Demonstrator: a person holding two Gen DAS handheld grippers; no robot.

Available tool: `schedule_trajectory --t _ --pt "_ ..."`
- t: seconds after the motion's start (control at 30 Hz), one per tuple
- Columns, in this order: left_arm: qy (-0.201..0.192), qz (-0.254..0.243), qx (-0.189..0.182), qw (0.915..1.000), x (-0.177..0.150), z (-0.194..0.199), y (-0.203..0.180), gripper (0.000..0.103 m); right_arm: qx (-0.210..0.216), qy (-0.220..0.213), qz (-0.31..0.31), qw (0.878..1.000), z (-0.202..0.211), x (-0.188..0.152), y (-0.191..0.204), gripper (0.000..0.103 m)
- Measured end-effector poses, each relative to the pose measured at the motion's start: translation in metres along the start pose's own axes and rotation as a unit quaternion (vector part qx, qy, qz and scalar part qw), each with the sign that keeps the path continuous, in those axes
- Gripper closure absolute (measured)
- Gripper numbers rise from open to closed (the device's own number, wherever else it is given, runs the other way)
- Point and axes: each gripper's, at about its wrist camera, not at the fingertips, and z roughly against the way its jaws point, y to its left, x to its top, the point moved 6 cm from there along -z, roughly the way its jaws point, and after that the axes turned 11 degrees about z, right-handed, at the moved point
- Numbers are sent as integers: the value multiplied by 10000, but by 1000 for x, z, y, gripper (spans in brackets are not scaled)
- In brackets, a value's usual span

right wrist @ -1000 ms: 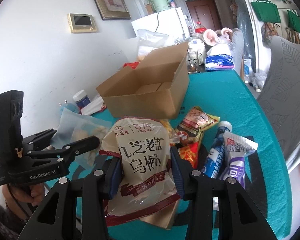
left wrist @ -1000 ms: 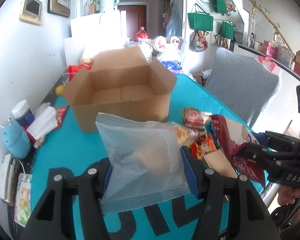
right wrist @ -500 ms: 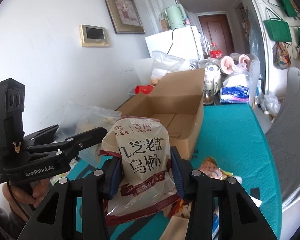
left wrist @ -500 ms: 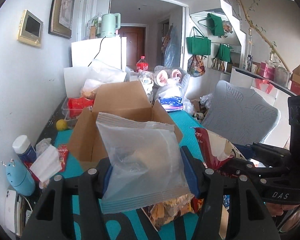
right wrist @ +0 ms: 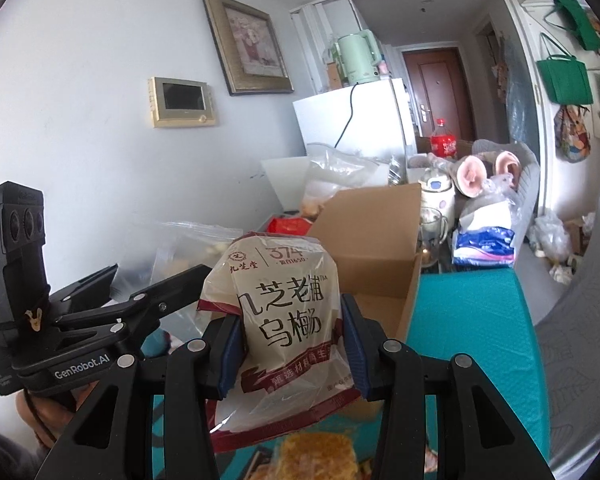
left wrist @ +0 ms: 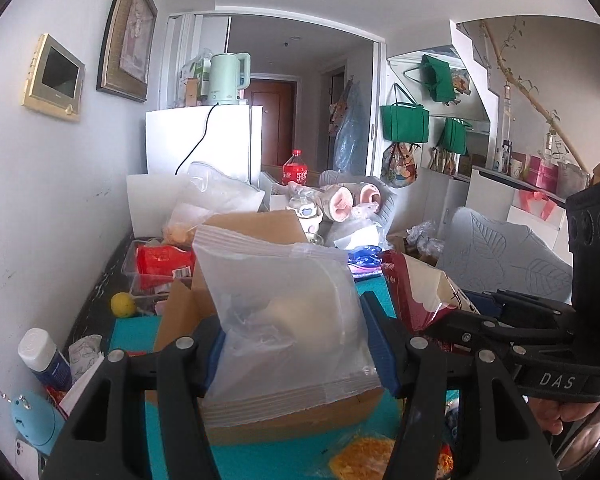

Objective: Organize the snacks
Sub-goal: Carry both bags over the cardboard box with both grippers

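My left gripper (left wrist: pixel 296 344) is shut on a clear plastic snack bag (left wrist: pixel 288 312) and holds it up in front of the open cardboard box (left wrist: pixel 252 224). My right gripper (right wrist: pixel 290 344) is shut on a beige and dark red snack bag with Chinese print (right wrist: pixel 284 320), held up beside the cardboard box (right wrist: pixel 376 240). The right gripper's bag also shows in the left wrist view (left wrist: pixel 424 292). The left gripper and its clear bag (right wrist: pixel 184 248) show at the left of the right wrist view. The box inside is hidden.
The box stands on a teal table (right wrist: pixel 472 320). A yellow snack packet (left wrist: pixel 364 456) lies below the grippers. A white bottle (left wrist: pixel 44 356), a blue gadget (left wrist: pixel 32 420), a yellow ball (left wrist: pixel 123 304) and a clear tub with red packets (left wrist: pixel 160 268) sit at the left. A grey chair (left wrist: pixel 500 252) stands at the right.
Both grippers have risen and moved toward the box, each carrying its bag. The loose snacks on the table have dropped out of sight below.
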Motion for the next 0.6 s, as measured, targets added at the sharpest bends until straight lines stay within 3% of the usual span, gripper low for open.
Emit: schedule_trajectory --t 0.33,0.43,0.6 --pt "-167 109 189 9996 39 -60 28 45 -174 242 -55 9995 -70 30 -32 59" --pt "-250 125 358 9990 41 -76 38 45 -225 290 -146 9992 -89 37 -42 59" --pt "-10 131 636 9979 31 -110 54 45 -244 446 -355 9981 -119 33 -54 59"
